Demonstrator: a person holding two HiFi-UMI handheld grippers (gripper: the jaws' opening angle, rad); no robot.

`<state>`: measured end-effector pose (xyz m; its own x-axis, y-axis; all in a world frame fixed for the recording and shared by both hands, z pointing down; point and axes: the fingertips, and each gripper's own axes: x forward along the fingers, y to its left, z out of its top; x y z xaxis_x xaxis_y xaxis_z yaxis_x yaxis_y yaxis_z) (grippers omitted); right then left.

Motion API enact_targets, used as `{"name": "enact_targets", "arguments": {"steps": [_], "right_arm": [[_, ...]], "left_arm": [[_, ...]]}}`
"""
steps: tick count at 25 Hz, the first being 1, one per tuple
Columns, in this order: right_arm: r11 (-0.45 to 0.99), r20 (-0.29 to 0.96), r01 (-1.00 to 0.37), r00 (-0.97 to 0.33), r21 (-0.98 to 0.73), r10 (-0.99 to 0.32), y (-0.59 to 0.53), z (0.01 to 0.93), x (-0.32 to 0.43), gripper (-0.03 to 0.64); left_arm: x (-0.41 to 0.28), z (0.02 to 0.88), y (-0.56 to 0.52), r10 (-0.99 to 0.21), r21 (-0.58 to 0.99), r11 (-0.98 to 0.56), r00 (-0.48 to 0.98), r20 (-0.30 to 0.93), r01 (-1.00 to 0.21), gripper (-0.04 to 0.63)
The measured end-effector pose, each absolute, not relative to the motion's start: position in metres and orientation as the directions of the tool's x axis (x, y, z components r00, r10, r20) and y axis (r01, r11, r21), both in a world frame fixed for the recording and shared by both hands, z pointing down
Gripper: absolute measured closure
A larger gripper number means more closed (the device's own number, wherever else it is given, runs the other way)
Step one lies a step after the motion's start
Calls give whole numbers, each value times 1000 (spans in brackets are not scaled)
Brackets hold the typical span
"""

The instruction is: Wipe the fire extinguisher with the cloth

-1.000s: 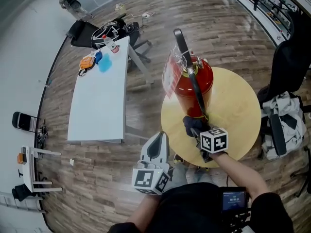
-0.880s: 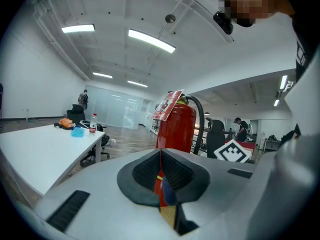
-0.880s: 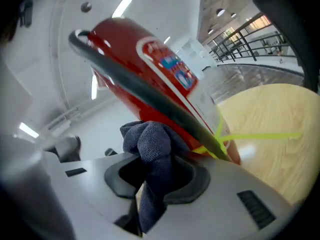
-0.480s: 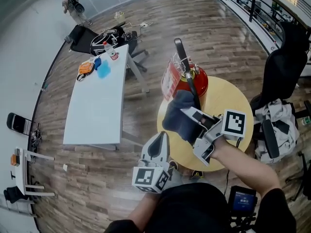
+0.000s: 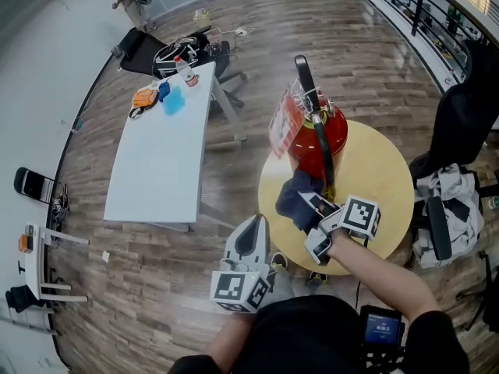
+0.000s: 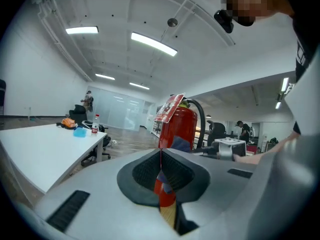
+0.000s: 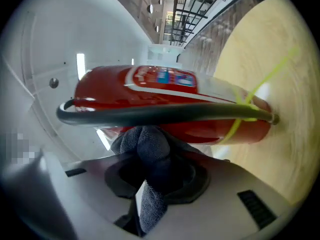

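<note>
**Cloth (image 5: 295, 195) back low on the fire extinguisher (image 5: 306, 153)**

Lowered since half a second ago, the right tongs (image 5: 313, 207) clamp the cloth against the red cylinder standing on the round bench (image 5: 378, 179). Left tongs (image 5: 249, 238) are closed and empty. Wiping looks midway, with the upper body likely left.

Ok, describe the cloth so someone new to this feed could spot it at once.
Find the round yellow table, then the red fire extinguisher standing on it. At the extinguisher's near side is a bunched dark blue cloth, pinched in the right hand-held gripper; soft and crumpled, unlike the black hose beside it.
</note>
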<state>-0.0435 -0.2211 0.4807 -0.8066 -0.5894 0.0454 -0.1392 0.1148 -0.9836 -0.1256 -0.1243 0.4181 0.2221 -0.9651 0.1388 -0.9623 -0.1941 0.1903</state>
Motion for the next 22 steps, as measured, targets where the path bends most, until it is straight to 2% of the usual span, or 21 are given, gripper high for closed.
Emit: {"name": "enact_targets", "arguments": {"steps": [4, 10, 16, 18, 22], "right_arm": [[19, 225, -297, -763, -955, -606, -220, 578, -42, 514], [-27, 423, -503, -695, -864, -582, -218, 679, -27, 514], [4, 459, -556, -690, -831, -560, -217, 690, -15, 514], [-5, 443, -531, -702, -847, -558, -217, 674, -11, 515], [23, 335, -419, -757, -908, -562, -219, 611, -9, 517]], "left_arm": [[-139, 432, -116, -965, 188, -152, 187, 183, -970, 572], [-152, 437, -109, -965, 179, -120, 156, 208, -977, 572], [-155, 436, -106, -966, 178, -118, 154, 205, -977, 572], [-155, 437, -107, -966, 182, -121, 158, 205, -976, 572], [-153, 437, -111, -966, 194, -133, 171, 194, -972, 572]]}}
